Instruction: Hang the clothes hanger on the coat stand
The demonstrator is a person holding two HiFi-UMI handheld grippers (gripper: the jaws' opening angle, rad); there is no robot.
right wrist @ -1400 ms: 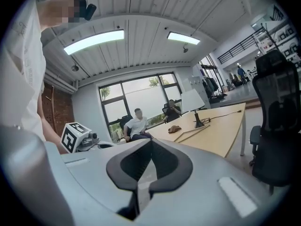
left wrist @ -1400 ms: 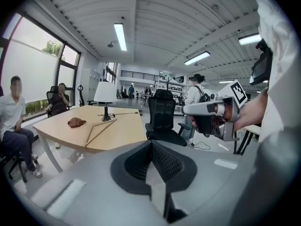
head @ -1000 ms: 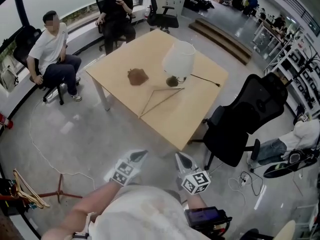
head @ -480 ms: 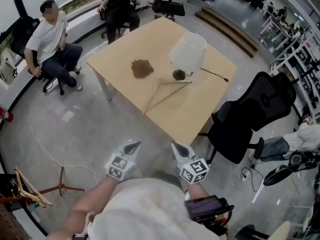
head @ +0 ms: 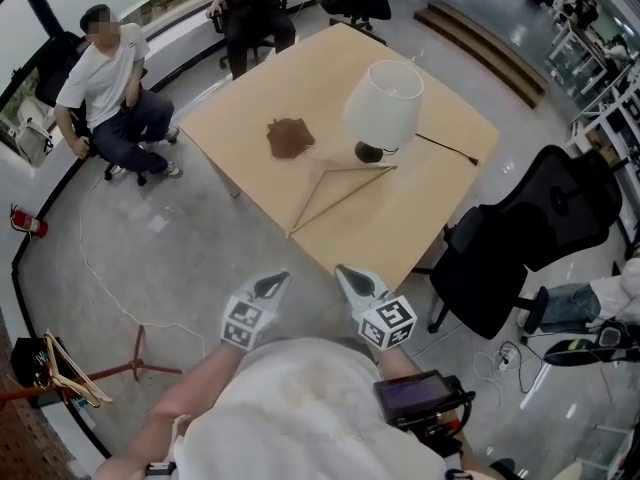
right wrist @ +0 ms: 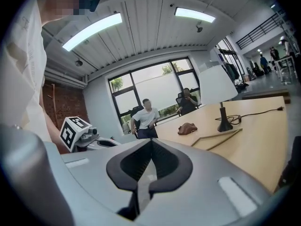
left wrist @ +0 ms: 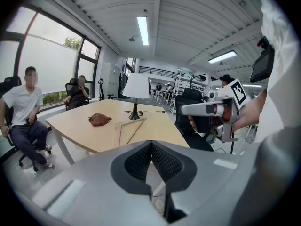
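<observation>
A light wooden clothes hanger [head: 335, 193] lies flat on the wooden table [head: 450, 178], in front of the lamp. It also shows in the left gripper view [left wrist: 129, 128] and the right gripper view [right wrist: 218, 136]. The coat stand's red foot [head: 130, 363] is at the lower left of the head view, with other hangers [head: 65, 373] on it. My left gripper [head: 270, 286] and right gripper [head: 350, 278] are side by side over the floor, short of the table's near corner. Both are shut with nothing in them, and both point at the table.
A white-shaded lamp [head: 383, 106] with a black cord and a brown crumpled thing [head: 288, 138] sit on the table. A black office chair [head: 530, 238] stands at its right. Two people sit on chairs [head: 110, 88] beyond it. A white cable [head: 95, 288] trails across the floor.
Both grippers have moved forward toward the table, which now sits nearer and larger in the head view. Their jaws have stayed shut.
</observation>
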